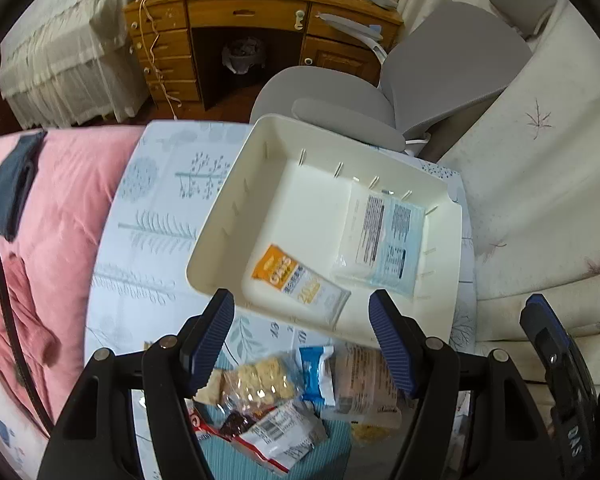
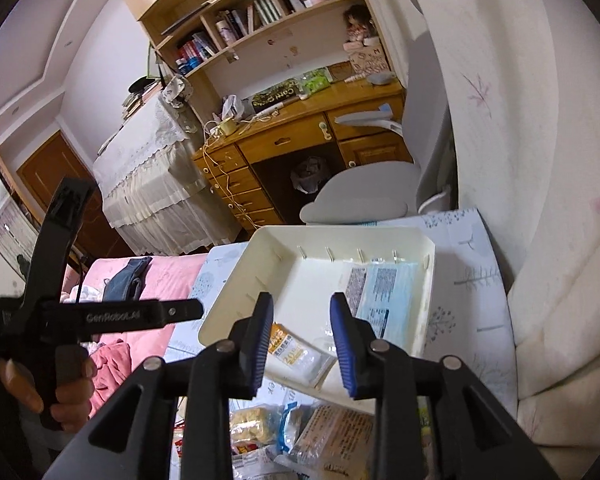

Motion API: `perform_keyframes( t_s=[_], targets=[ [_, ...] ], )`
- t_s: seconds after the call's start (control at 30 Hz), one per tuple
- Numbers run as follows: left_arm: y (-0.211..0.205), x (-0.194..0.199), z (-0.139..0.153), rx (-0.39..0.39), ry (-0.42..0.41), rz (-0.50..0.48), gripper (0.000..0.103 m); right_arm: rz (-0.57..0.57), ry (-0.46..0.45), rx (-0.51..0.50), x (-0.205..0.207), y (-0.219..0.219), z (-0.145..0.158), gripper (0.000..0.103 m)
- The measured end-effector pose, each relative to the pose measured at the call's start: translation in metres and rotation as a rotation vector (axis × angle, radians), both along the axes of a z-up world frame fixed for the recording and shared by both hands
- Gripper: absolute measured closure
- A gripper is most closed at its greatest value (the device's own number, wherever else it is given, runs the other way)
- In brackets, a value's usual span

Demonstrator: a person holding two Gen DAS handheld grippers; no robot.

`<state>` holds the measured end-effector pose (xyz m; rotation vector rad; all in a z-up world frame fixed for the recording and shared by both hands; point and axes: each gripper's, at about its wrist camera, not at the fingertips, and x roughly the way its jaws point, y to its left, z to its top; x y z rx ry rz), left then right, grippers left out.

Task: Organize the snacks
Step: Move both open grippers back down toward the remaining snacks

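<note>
A cream tray (image 1: pixel 228 216) (image 2: pixel 236 292) lies on a pale tree-print cloth (image 1: pixel 152 240). Inside it are an orange-and-white oats packet (image 1: pixel 300 280) (image 2: pixel 296 354) and a blue-and-white packet (image 1: pixel 384 240) (image 2: pixel 384 292). Just short of the tray's near edge lies a pile of snacks: a clear bag of puffed biscuits (image 1: pixel 260 380) (image 2: pixel 252 424), a blue wrapper (image 1: pixel 316 368) and a brown pack (image 1: pixel 364 380) (image 2: pixel 336 432). My left gripper (image 1: pixel 300 308) hangs open above that pile, its jaws wide and empty. My right gripper (image 2: pixel 302 304) is open more narrowly over the tray's near edge, holding nothing.
A pink quilt (image 1: pixel 60 220) with dark clothing lies left of the cloth. A cream cushion (image 1: pixel 540 200) rises on the right. A grey chair (image 1: pixel 440 72) and wooden desk (image 1: pixel 220 20) stand beyond. A hand (image 2: pixel 60 396) grips the left gripper's handle.
</note>
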<state>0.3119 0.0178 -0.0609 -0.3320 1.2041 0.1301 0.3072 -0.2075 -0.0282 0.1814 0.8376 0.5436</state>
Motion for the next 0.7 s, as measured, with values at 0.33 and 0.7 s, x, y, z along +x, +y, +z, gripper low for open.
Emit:
perform_keyframes(
  t_s=[0.33,0.7],
  targets=[
    [0.022,-0.07,-0.033,-0.06,0.021,0.073,0.034,-0.03,0.101,-0.035,-0.027,-0.003,-0.022,0.073],
    [0.055,-0.145,-0.054,-0.067,0.044,0.042,0.034,-0.055,0.207,-0.074,-0.082,0.013,-0.044,0.06]
  ],
)
